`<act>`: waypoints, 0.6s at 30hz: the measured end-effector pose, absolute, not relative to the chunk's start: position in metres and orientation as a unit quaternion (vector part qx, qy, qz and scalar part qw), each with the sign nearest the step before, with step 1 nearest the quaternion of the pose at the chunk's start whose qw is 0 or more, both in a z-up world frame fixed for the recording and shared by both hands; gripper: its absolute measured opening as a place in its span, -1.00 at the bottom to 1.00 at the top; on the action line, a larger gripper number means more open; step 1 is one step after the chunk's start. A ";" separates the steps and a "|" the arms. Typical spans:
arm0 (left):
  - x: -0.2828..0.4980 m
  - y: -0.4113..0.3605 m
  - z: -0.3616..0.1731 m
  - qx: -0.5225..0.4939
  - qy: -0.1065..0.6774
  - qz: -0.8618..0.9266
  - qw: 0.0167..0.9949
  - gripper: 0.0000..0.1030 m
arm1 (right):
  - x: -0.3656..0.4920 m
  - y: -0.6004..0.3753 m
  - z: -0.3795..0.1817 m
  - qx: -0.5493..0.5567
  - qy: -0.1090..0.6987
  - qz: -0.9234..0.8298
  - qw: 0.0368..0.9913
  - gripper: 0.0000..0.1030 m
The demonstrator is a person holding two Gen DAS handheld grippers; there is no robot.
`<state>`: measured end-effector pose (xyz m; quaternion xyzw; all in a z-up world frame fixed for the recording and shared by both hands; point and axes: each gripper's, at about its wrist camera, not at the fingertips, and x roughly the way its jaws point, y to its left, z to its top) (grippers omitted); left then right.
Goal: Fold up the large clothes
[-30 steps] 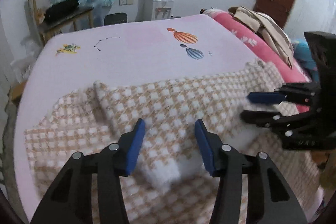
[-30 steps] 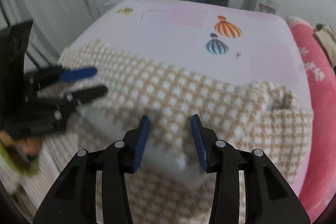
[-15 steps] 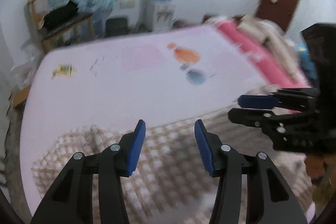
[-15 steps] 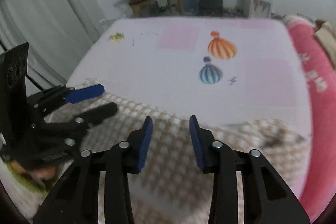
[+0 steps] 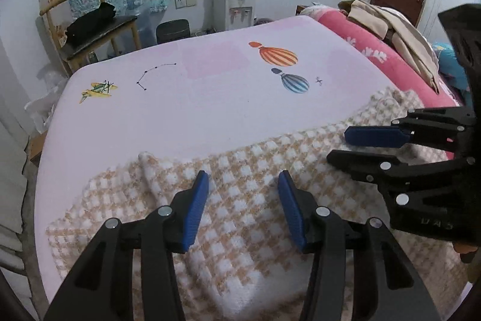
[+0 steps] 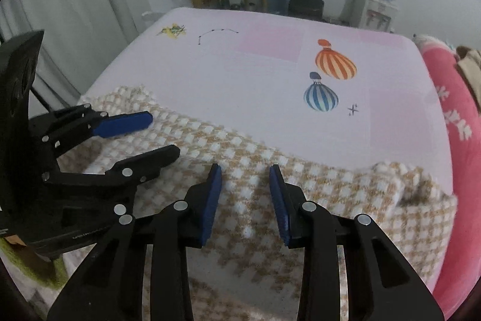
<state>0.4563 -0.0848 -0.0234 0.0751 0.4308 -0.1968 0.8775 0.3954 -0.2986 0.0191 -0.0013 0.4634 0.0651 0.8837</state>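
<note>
A: What had changed on the bed [image 5: 210,116]?

B: The right tool [image 6: 245,194] had narrowed a little; the left tool [image 5: 243,206] stayed apart. Both were empty above the checked garment [image 5: 249,170], which lay along the bed's near edge.

A: So no fold was started yet, I think.

Fuzzy woven checked garment [image 5: 246,200], smooth matt bedsheet [image 5: 210,110]
</note>
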 end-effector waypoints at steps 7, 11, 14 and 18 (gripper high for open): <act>0.427 -0.075 -0.008 0.045 0.454 -0.228 0.860 -0.08 | 0.358 -0.294 0.021 0.017 0.473 0.075 0.878 -0.35; 0.420 -0.086 -0.022 0.073 0.454 -0.206 0.864 -0.08 | 0.351 -0.280 0.008 -0.022 0.470 0.045 0.881 -0.35; 0.411 -0.085 -0.011 0.068 0.454 -0.198 0.866 -0.08 | 0.339 -0.278 0.021 -0.009 0.478 0.035 0.878 -0.35; 0.401 -0.079 -0.014 0.089 0.457 -0.176 0.867 -0.04 | 0.324 -0.286 0.018 -0.018 0.480 0.003 0.877 -0.35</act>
